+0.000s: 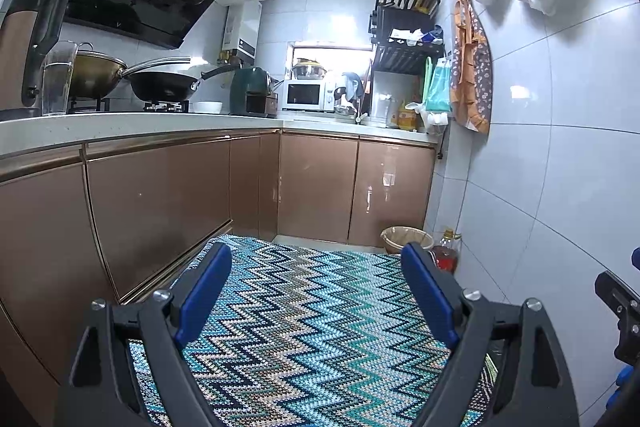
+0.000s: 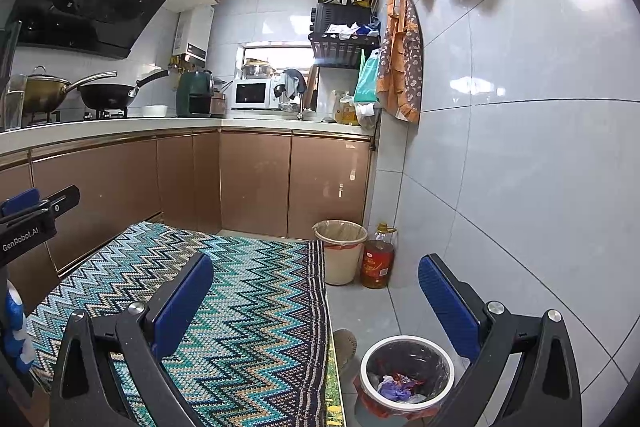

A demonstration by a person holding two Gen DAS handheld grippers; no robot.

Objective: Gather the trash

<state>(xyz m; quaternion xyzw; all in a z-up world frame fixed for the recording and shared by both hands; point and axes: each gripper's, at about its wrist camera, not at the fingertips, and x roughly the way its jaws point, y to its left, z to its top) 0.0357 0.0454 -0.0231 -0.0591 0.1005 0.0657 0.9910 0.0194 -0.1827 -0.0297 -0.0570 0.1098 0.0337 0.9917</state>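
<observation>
Both empty right now – left gripper and right gripper spread wide over the zigzag cloth on the worktop, nothing pinched. Trash already sitting in the small bin on the floor below the right one – probably parked there for easy drops. No loose scraps visible on the cloth.

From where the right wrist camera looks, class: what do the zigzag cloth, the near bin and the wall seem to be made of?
Zigzag cloth: knitted or woven fabric, matte, stitches visible. Near bin: probably plastic, smooth white rim, clear film liner. Wall: glazed ceramic tiles, glossy, reflecting lights.
</observation>
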